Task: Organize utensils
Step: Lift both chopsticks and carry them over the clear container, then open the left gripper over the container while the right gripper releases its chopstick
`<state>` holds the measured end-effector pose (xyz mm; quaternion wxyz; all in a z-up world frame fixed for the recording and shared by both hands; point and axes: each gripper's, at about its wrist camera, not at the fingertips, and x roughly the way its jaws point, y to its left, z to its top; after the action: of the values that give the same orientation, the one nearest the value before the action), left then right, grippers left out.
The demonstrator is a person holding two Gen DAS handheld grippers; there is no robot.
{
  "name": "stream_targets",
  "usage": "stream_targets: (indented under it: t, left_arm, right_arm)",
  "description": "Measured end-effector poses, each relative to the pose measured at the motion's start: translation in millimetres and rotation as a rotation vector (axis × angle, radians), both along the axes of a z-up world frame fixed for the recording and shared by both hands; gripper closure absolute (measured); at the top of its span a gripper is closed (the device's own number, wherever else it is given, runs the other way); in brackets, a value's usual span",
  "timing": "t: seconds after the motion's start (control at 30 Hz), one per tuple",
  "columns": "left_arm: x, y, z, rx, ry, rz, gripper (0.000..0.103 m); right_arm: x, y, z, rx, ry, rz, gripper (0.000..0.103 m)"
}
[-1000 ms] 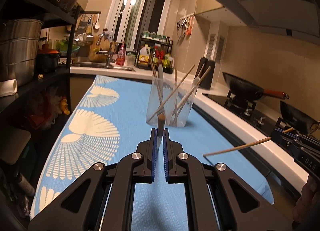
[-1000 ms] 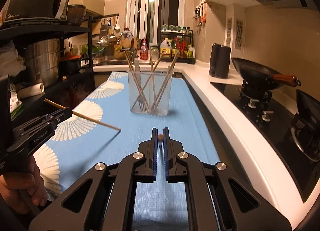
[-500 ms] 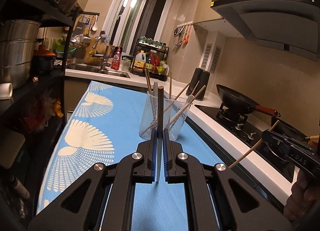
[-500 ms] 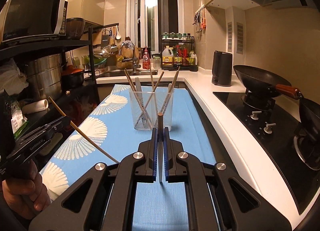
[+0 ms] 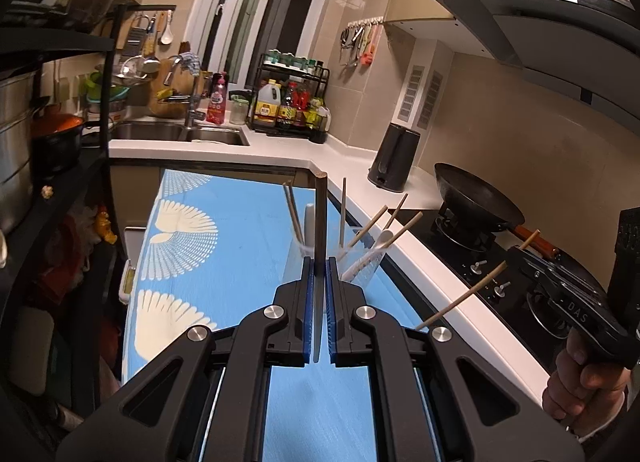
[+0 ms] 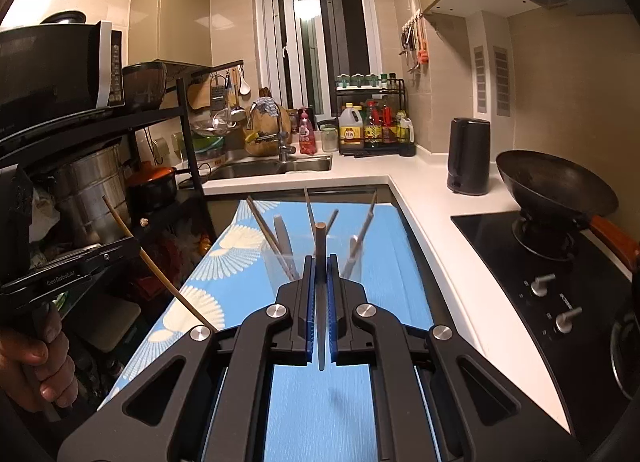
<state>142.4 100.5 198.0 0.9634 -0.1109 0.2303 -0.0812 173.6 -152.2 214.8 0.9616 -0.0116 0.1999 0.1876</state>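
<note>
A clear cup (image 5: 368, 274) (image 6: 272, 266) holding several chopsticks and a pale utensil stands on the blue patterned mat (image 5: 224, 246) (image 6: 384, 286). My left gripper (image 5: 319, 270) is shut on a wooden chopstick (image 5: 320, 217), held nearly upright just before the cup. My right gripper (image 6: 319, 270) is shut on another wooden chopstick (image 6: 320, 246), also nearly upright before the cup. Each gripper shows in the other's view with its chopstick slanting: the right one (image 5: 560, 282) at the right, the left one (image 6: 80, 266) at the left.
A white counter (image 6: 472, 262) borders the mat on the right, with a stove and dark wok (image 6: 556, 181) and a black kettle (image 6: 468, 157). A sink (image 6: 276, 165) lies at the back. A black shelf rack with pots (image 6: 92, 185) stands at the left.
Both grippers have risen and tilted their chopsticks from pointing forward to nearly upright, and have come closer to the cup.
</note>
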Motion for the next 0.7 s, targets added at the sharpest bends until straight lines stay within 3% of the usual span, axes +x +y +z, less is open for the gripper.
stream_targets:
  t: [0.47,0.7]
  left_arm:
    - [85.0,-12.8,80.6,0.045,-0.080,-0.037,0.097]
    - [128.3,-16.7,61.8,0.087,-0.009,-0.034,0.097]
  right_arm:
    - [63.4,27.3,89.2,-0.005,-0.165,0.068,0.098]
    - [108.4,37.2,69.5,-0.033,-0.109,0.067,0.098]
